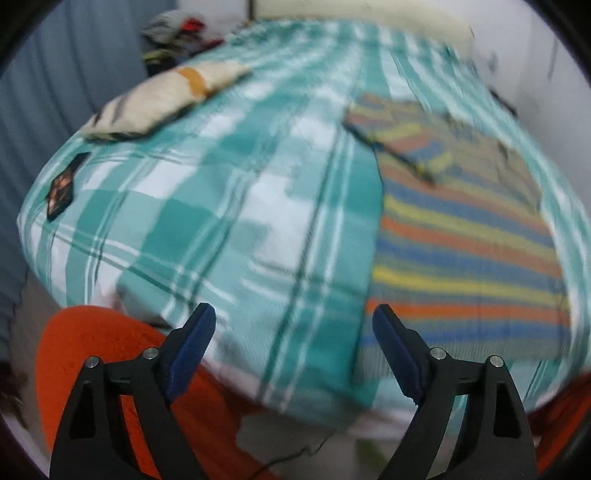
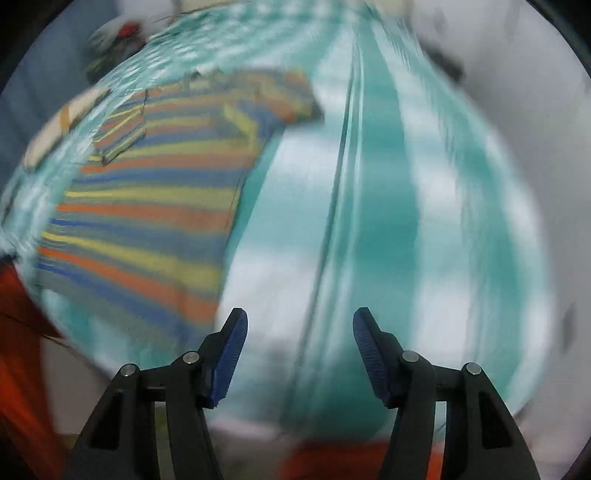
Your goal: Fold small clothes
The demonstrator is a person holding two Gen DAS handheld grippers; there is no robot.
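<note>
A small striped shirt (image 1: 469, 243) in blue, orange and yellow bands lies flat on a bed with a teal and white checked sheet (image 1: 229, 206). In the left wrist view it is to the right, with a sleeve folded across its top. My left gripper (image 1: 294, 321) is open and empty, above the bed's near edge, just left of the shirt's hem. In the right wrist view the shirt (image 2: 147, 206) lies to the left. My right gripper (image 2: 300, 325) is open and empty over the bare sheet (image 2: 388, 221) right of the shirt. Both views are motion-blurred.
A cream pillow (image 1: 162, 96) with dark stripes and an orange band lies at the bed's far left. A pile of clothes (image 1: 173, 33) sits beyond it. An orange cloth (image 1: 96, 354) is below the bed's near edge. A white wall (image 2: 524, 92) runs along the bed's right side.
</note>
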